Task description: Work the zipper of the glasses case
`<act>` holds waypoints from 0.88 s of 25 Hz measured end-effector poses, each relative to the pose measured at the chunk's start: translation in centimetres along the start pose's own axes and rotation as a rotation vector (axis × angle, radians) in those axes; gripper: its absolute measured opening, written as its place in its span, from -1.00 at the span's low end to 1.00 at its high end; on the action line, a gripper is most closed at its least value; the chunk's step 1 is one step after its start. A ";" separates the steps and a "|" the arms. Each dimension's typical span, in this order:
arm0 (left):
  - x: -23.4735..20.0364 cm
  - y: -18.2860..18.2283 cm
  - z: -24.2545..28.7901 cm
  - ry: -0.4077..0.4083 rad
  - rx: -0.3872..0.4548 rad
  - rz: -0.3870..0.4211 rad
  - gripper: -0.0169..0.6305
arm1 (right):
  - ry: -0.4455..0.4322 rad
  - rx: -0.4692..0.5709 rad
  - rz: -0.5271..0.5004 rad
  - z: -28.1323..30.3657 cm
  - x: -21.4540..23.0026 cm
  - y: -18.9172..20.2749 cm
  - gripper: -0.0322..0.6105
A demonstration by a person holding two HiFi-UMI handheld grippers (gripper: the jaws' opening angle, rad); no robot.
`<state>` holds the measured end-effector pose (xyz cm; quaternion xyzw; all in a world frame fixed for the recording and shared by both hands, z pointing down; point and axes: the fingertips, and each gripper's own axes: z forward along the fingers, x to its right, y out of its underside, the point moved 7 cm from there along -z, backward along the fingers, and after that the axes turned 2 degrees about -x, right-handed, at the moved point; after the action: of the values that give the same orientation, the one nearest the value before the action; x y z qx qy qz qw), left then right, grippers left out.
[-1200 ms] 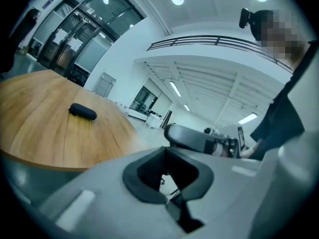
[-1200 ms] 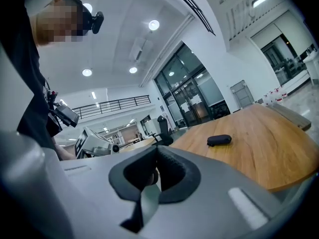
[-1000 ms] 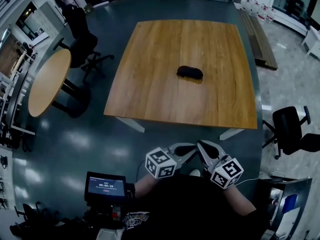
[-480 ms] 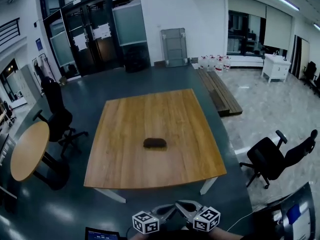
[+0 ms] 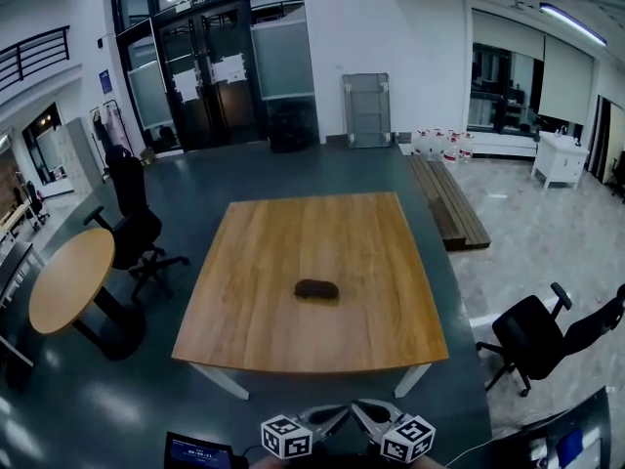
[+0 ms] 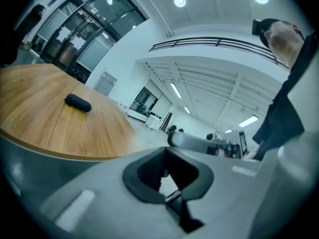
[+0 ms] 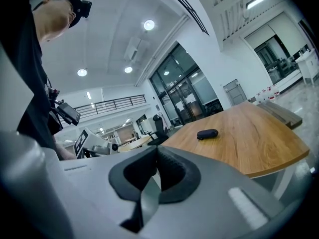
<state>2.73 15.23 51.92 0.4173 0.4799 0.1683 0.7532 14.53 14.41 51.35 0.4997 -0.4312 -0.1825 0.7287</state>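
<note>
Table (image 5: 293, 242) bears small, indistinct glasses case (image 5: 316, 289).

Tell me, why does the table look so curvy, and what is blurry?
Left gripper view: the wide lens bends the table edge into a curve, and the close fingers look soft and blurry. Right gripper view: ceiling lamps glare white. Head view: sharper but dim, with light patches shining on the floor.
</note>
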 end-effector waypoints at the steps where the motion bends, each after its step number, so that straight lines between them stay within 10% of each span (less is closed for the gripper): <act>1: 0.0 0.1 0.0 -0.001 -0.001 -0.001 -0.94 | -0.003 0.000 0.001 0.0 0.0 -0.1 -0.88; 22: -1.6 0.7 -0.6 -0.106 0.009 -0.081 -0.94 | 0.024 0.024 0.029 -1.0 0.7 -0.2 -0.88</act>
<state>1.58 14.90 53.32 0.4095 0.4565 0.1133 0.7817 15.77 14.41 51.39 0.5043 -0.4318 -0.1604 0.7304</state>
